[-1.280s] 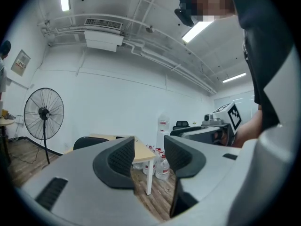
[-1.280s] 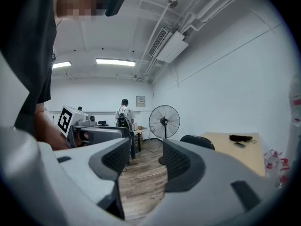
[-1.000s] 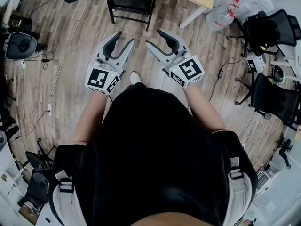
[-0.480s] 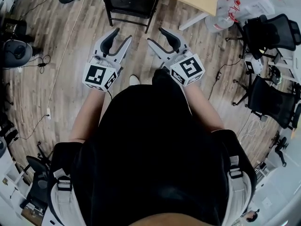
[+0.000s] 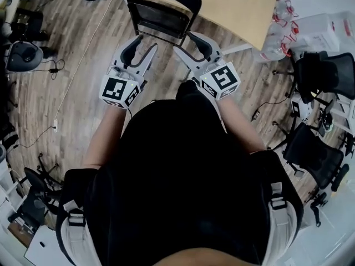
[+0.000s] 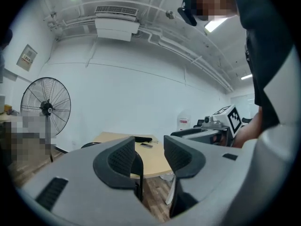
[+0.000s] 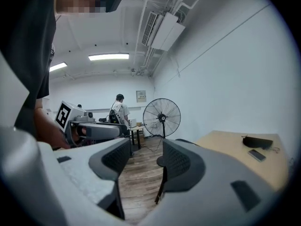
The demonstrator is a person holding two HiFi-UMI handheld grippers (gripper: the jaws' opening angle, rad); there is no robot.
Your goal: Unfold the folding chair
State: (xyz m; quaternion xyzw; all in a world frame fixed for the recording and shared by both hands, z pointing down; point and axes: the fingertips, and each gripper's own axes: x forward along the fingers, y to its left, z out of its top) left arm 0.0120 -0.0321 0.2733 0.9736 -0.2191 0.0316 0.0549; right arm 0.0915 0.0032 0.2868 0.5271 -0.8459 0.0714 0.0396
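Observation:
The black folding chair (image 5: 161,13) stands upright in front of a light wooden table (image 5: 233,4), at the top middle of the head view. My left gripper (image 5: 145,43) and right gripper (image 5: 184,43) are side by side just short of its lower frame, both open and empty. In the left gripper view a thin black chair bar (image 6: 140,175) shows through the gap between the jaws, beyond the pads. The right gripper view shows the chair's edge (image 7: 161,187) the same way, ahead of its open jaws.
A pedestal fan (image 7: 161,117) stands to the left on the wooden floor. A phone (image 7: 257,155) and a black case (image 7: 257,141) lie on the table. Office chairs (image 5: 321,71) and water bottles (image 5: 274,32) crowd the right. A person (image 7: 118,108) stands far back.
Both grippers have advanced together toward the chair, which now sits lower and closer in the head view. Their jaws have stayed as open as before.

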